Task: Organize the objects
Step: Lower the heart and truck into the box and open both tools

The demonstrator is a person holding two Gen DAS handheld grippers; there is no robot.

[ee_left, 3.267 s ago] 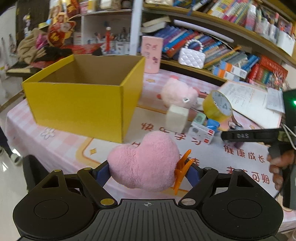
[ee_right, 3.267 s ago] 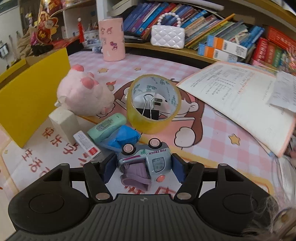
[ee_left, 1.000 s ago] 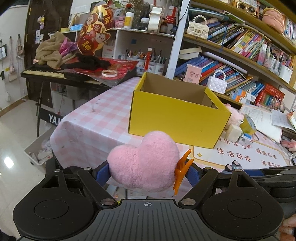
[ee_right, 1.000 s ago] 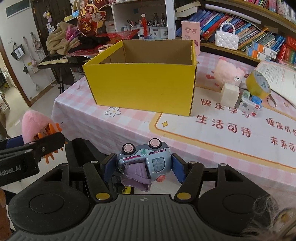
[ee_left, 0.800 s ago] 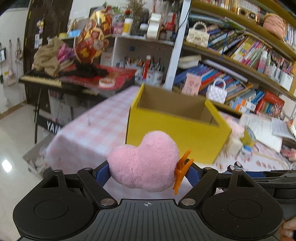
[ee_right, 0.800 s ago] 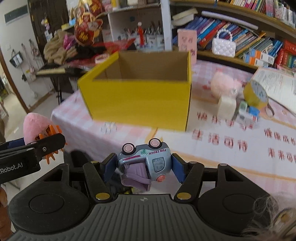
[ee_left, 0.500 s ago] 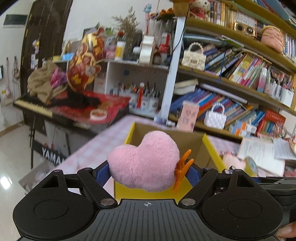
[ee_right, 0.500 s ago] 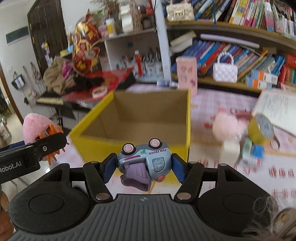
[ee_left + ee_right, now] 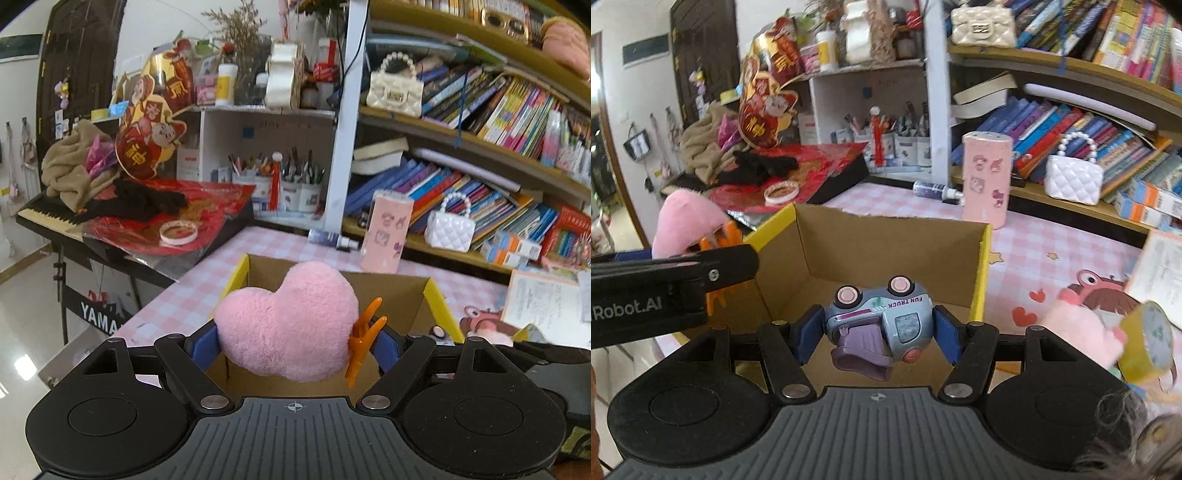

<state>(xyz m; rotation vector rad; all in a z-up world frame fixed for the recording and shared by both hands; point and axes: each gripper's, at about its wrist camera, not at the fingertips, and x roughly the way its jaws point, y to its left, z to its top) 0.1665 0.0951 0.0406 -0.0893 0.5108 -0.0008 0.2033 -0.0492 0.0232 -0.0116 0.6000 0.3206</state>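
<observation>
Now we hover both grippers, left (image 9: 295, 341) pinching pink heart (image 9: 288, 328), right (image 9: 879, 332) pinching toy truck (image 9: 881, 325), box (image 9: 886, 258) opening at 12 o'clock.

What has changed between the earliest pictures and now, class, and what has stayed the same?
Both grippers lifted away from the table's clutter and came over the open yellow box. The left gripper carried the pink plush heart, the right gripper the blue toy truck. Neither was let go. The tape roll and pink plush animal remain beside the box.
</observation>
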